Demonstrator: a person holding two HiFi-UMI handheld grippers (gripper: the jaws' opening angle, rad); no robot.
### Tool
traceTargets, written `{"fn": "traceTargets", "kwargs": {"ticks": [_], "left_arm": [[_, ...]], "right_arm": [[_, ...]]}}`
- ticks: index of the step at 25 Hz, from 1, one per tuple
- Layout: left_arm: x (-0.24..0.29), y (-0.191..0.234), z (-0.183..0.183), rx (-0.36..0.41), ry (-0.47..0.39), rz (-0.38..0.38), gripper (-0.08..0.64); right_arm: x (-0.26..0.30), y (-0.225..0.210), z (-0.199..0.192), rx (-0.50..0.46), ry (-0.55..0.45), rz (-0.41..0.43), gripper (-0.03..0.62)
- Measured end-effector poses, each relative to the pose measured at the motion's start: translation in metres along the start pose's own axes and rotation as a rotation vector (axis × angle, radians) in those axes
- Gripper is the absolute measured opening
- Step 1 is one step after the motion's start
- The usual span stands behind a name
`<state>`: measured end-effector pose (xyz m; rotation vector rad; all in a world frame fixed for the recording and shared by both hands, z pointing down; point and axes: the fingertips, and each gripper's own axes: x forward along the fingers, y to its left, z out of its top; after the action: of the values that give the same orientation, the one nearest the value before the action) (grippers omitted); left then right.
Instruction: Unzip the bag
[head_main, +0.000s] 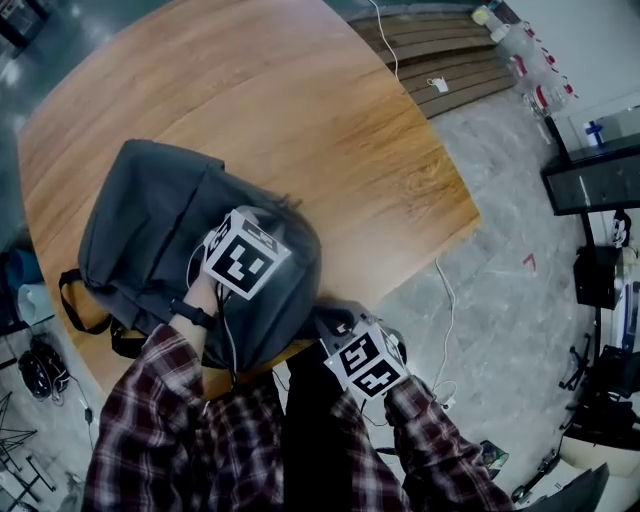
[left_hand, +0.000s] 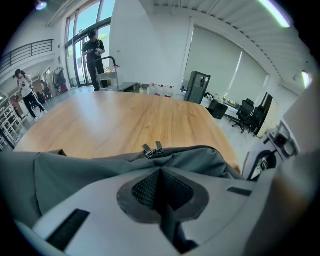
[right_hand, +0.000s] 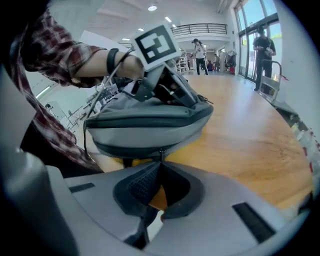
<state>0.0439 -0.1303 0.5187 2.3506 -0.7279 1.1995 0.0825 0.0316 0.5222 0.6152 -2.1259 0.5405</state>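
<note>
Your right gripper (right_hand: 160, 165) is nearest to you, just off the near edge of the table (head_main: 300, 100). Its fingers are closed together. A small zip pull (right_hand: 161, 152) hangs from the near end of the bag (head_main: 150, 230) and comes right down to their tips. I cannot tell if they pinch it or only touch it.

A little farther in, your left gripper (left_hand: 160, 172) rests on top of the bag. Its fingers are closed too, with nothing between them. Two more zip pulls (left_hand: 152, 149) sit side by side just past its tips, on the top of the bag.

The grey bag lies on the near left part of the wooden table. Every zip I can see looks shut, and no gap shows. So I think the job is at its start: you need to get hold of a pull and slide it along.

No name or words show on the bag. The cubes on your grippers have black and white squares, not letters. Far off to the right, some bottles (head_main: 520, 55) have red labels, too small to read.
</note>
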Motion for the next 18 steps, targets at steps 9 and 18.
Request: {"fn": "traceTargets", "kwargs": {"ticks": [9, 18], "left_arm": [[0.004, 0.040, 0.011, -0.045, -0.014, 0.072, 0.006], [-0.035, 0.098, -0.041, -0.221, -0.036, 0.214, 0.006]], "right_arm": [[0.002, 0.056, 0.006, 0.084, -0.073, 0.068, 0.009], [-0.004, -0.018, 0.016, 0.044, -0.080, -0.072, 0.011]]}}
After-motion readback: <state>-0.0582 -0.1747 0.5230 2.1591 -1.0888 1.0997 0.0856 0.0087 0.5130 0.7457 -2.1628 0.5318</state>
